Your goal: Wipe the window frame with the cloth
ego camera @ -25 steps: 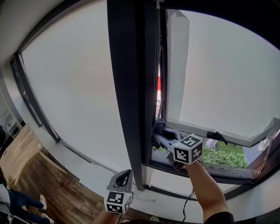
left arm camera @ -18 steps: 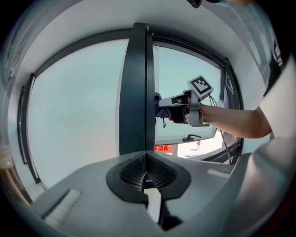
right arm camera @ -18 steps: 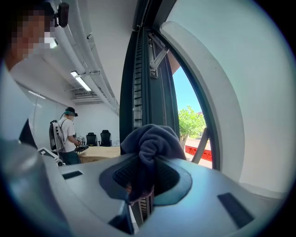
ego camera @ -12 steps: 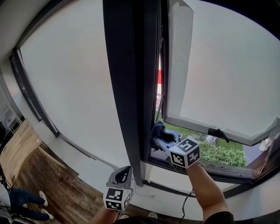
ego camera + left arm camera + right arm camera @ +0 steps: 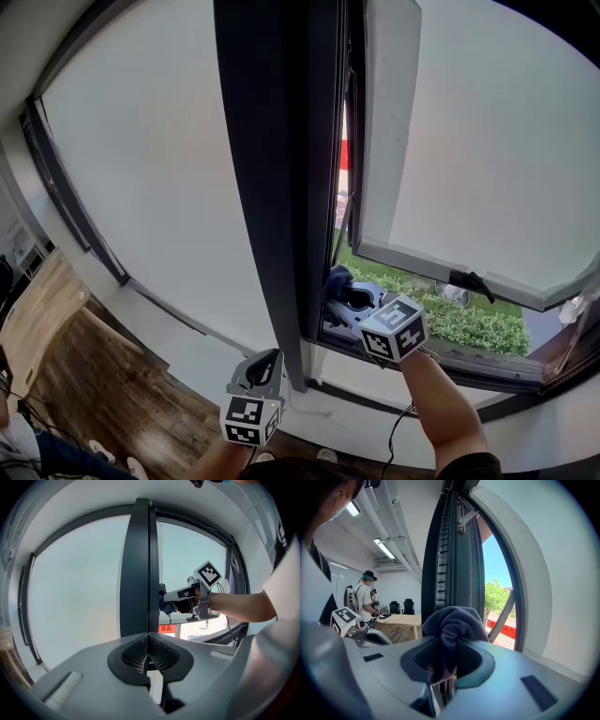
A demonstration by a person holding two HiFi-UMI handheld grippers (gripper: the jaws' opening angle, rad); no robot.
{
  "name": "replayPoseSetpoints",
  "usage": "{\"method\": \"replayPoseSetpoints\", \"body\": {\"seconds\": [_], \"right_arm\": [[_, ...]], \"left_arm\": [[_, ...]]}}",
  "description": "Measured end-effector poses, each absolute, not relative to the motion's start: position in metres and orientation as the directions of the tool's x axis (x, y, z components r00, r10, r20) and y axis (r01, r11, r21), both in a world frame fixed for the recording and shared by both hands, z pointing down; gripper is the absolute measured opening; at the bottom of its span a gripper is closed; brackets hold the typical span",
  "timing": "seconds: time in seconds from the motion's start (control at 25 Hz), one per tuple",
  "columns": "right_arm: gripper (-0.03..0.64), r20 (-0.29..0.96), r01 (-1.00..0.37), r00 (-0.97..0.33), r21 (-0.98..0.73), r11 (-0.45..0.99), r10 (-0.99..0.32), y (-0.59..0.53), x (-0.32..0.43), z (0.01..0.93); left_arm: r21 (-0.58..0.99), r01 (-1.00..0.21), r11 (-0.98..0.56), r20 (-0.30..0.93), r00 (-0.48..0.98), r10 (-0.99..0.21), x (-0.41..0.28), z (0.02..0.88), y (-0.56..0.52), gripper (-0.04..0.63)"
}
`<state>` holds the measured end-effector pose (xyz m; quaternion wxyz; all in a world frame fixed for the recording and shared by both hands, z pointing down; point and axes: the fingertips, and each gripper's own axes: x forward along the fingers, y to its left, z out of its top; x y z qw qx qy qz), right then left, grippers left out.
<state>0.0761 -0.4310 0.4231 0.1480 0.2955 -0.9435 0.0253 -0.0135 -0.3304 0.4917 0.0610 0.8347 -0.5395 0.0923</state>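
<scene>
The right gripper (image 5: 343, 292) was clamped on a dark cloth (image 5: 337, 277), its jaws pressed onto the bunched fabric. In the right gripper view the cloth (image 5: 452, 625) bulged up out of the right gripper (image 5: 447, 657) in a rounded wad, with a fold hanging down between the pads. The wad sat low against the right-hand side of the dark upright post (image 5: 277, 187) of the window frame, close to where the post met the bottom rail (image 5: 469, 356). Whether the fabric actually touched the post could not be told from the head view.

The left gripper (image 5: 265, 364) hung below and slightly left of the post's foot, jaws pointing up, well apart from the cloth. In its own view the left gripper (image 5: 149, 648) had its ribbed pads closed together with nothing between them, and the post (image 5: 140, 564) rose straight ahead of it.

Right of the post, the open sash (image 5: 384, 141) leaned outward, and green shrubs (image 5: 469, 323) showed beneath it. Left of the post lay a wooden floor (image 5: 66, 375). In the right gripper view, a person (image 5: 363, 597) stood far left of the post (image 5: 450, 550), beside a wooden table (image 5: 401, 620).
</scene>
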Motion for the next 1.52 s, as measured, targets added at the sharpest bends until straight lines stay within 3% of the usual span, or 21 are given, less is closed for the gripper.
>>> {"method": "replayPoseSetpoints", "body": {"seconds": [0.72,1.32,1.52], "right_arm": [[0.074,0.478,-0.553,-0.714,0.064,0.831,-0.512,-0.430,0.072,0.498],[0.077,0.764,-0.481,-0.462,0.211,0.851,-0.451,-0.430,0.070,0.605],[0.078,0.766,-0.522,-0.419,0.236,0.820,-0.487,-0.432,0.071,0.612]], "left_arm": [[-0.003,-0.920,-0.391,0.237,0.379,-0.894,-0.018,0.495,-0.327,0.008],[0.003,-0.941,-0.339,0.237,0.330,-0.914,-0.043,0.497,-0.309,0.008],[0.023,-0.948,-0.316,0.235,0.313,-0.920,-0.061,0.499,-0.305,0.008]]}}
